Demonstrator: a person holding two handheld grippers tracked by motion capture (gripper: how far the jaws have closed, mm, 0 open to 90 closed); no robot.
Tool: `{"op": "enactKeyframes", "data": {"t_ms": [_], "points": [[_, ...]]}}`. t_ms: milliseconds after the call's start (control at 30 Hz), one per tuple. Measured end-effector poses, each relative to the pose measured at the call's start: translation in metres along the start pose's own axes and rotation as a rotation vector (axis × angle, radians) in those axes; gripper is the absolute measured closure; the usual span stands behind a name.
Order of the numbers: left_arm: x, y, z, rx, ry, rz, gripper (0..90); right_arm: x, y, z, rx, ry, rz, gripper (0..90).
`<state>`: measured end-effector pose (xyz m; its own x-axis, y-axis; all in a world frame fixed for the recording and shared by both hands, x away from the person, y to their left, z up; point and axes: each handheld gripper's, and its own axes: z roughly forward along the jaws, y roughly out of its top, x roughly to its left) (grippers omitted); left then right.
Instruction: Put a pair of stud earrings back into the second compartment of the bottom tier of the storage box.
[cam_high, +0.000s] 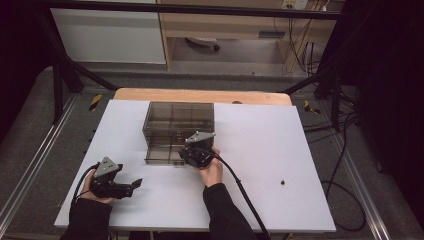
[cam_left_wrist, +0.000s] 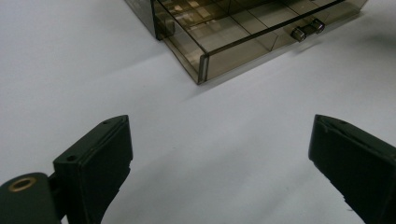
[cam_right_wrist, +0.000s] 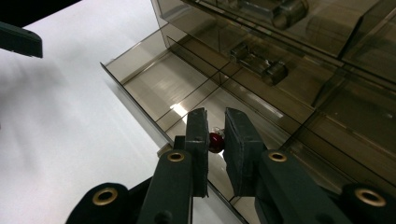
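Note:
A smoky see-through drawer cabinet (cam_high: 178, 120) stands mid-table, its bottom drawer (cam_high: 161, 156) pulled out toward me. My right gripper (cam_high: 191, 156) hangs over that drawer's front right part. In the right gripper view the right gripper (cam_right_wrist: 215, 120) is shut on a small dark-red object (cam_right_wrist: 215, 141), above the divided drawer floor (cam_right_wrist: 159, 84). My left gripper (cam_high: 131, 186) rests on the table at the front left, open and holding nothing. In the left gripper view its jaws (cam_left_wrist: 219, 140) stand wide apart, facing the drawer (cam_left_wrist: 224, 42) and its metal handle (cam_left_wrist: 307, 29).
A white board (cam_high: 260, 145) covers the wooden table. A small dark item (cam_high: 283, 182) lies on it to the right. The right gripper's cable (cam_high: 240, 187) trails back to the front edge. Black frame posts (cam_high: 57, 85) flank the table.

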<state>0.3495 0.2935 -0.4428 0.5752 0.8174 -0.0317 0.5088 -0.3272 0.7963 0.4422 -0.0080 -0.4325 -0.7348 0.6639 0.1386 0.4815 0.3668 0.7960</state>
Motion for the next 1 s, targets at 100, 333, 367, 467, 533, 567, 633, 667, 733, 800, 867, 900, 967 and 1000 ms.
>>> {"op": "enactKeyframes", "data": {"t_ms": [100,333,367,467,533,567,633,667,733,800,867,900,967,1000], "points": [[0.0,0.0,0.0,0.001,0.0,-0.001,6.6,-0.001,-0.001,0.003,0.005,-0.004,0.004,80.2],[0.0,0.0,0.0,0.0,0.0,-0.001,6.6,-0.002,-0.003,0.008,0.02,-0.008,0.007,79.8],[0.0,0.0,0.0,0.0,0.0,-0.002,6.6,-0.002,-0.003,0.008,0.02,-0.007,0.006,79.7],[0.0,0.0,0.0,0.0,0.0,-0.002,6.6,-0.002,-0.003,0.008,0.016,-0.011,0.005,78.0],[0.0,0.0,0.0,0.0,-0.001,-0.002,6.6,-0.003,-0.002,0.006,0.005,-0.014,0.005,73.0],[0.0,0.0,0.0,0.0,0.0,-0.001,6.6,-0.003,-0.002,0.005,0.003,-0.013,0.005,73.0],[0.0,0.0,0.0,0.001,0.0,-0.001,6.6,-0.002,-0.001,0.002,-0.009,-0.012,-0.001,71.3],[0.0,0.0,0.0,0.002,0.0,-0.002,6.6,-0.001,0.0,0.0,-0.012,-0.009,0.0,70.0],[0.0,0.0,0.0,0.001,0.0,-0.001,6.6,0.0,0.001,-0.002,-0.017,-0.01,-0.006,67.7],[0.0,0.0,0.0,0.0,0.001,-0.001,6.6,0.001,0.002,-0.006,-0.016,-0.006,-0.011,63.7],[0.0,0.0,0.0,0.001,0.001,-0.002,6.6,0.002,0.003,-0.01,-0.016,-0.01,-0.023,59.7],[0.0,0.0,0.0,0.001,0.001,-0.002,6.6,0.002,0.003,-0.012,-0.014,-0.01,-0.022,58.2],[0.0,0.0,0.0,0.0,0.002,-0.001,6.6,0.003,0.004,-0.016,-0.014,-0.008,-0.025,52.9],[0.0,0.0,0.0,0.0,0.001,-0.002,6.6,0.004,0.005,-0.019,-0.009,-0.001,-0.026,51.2]]}}
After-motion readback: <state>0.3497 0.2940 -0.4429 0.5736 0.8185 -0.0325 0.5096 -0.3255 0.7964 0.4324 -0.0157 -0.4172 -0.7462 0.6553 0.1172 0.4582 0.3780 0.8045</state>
